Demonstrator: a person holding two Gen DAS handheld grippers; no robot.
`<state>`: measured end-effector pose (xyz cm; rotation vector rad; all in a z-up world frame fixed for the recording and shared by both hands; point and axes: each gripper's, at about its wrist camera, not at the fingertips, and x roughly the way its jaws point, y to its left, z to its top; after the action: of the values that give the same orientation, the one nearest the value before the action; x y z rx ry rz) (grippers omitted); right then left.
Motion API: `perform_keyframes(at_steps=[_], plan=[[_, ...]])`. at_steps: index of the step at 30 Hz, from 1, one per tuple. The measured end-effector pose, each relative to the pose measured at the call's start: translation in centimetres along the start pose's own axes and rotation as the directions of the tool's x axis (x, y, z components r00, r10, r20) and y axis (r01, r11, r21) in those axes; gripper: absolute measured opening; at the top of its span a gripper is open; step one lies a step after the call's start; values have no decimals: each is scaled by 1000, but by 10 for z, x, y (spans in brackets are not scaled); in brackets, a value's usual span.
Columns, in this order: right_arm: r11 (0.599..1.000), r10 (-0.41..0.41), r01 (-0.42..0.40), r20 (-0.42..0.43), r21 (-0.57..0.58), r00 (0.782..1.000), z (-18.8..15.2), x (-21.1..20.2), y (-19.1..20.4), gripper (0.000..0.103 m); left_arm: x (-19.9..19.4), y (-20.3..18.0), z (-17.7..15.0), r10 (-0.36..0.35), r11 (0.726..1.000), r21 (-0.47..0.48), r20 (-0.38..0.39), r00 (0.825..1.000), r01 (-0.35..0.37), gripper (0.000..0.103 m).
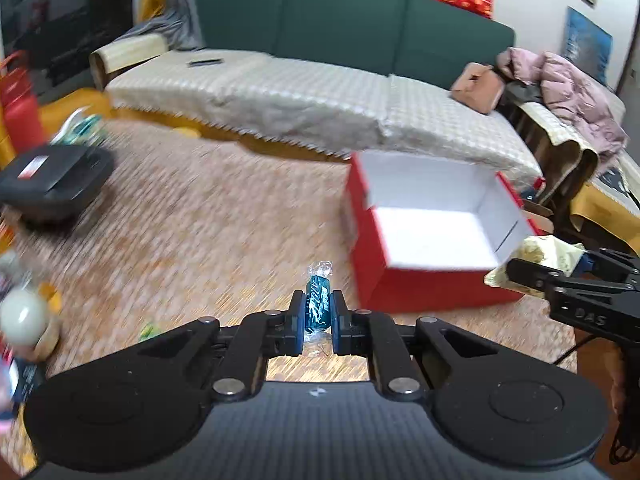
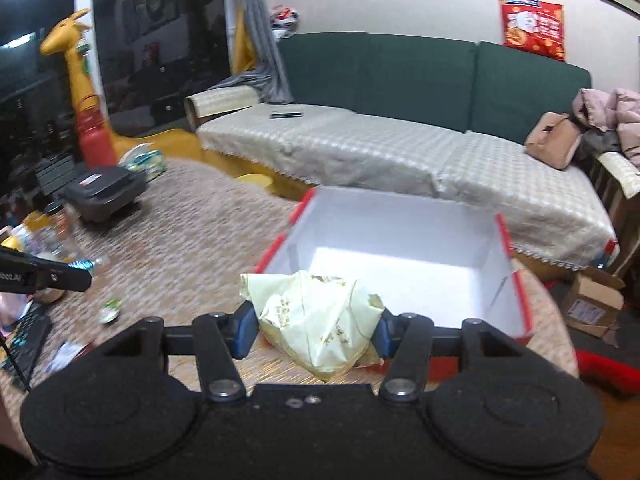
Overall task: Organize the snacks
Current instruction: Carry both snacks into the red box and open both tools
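Note:
An open red box with a white inside (image 1: 432,232) stands on the woven table, to the right of centre; it also shows in the right wrist view (image 2: 400,264). My left gripper (image 1: 317,312) is shut on a teal wrapped candy (image 1: 318,304), held above the table just left of the box. My right gripper (image 2: 314,320) is shut on a pale yellow snack bag (image 2: 316,324), held at the box's near left corner. The bag (image 1: 536,256) and right gripper show at the box's right side in the left wrist view.
A small green-wrapped snack (image 2: 110,310) lies on the table at left. A black case (image 2: 106,192), bottles (image 2: 48,236) and a keyboard (image 2: 24,344) sit further left. A green sofa with a checked cover (image 2: 400,152) runs behind the table.

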<state>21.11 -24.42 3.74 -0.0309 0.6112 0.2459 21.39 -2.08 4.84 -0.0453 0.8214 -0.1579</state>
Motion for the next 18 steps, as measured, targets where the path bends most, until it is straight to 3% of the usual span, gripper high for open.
perform_keyframes(at_steps=[9,18], plan=[[993,-110,111,-33,30,993,23,47,-60,54,66,-65,47,-64,990,121,-15,998,65,12],[991,-132,135,-137,17,982,16,92,-81,54,135,-103,52,-87,978,179,-109,990,106,12]])
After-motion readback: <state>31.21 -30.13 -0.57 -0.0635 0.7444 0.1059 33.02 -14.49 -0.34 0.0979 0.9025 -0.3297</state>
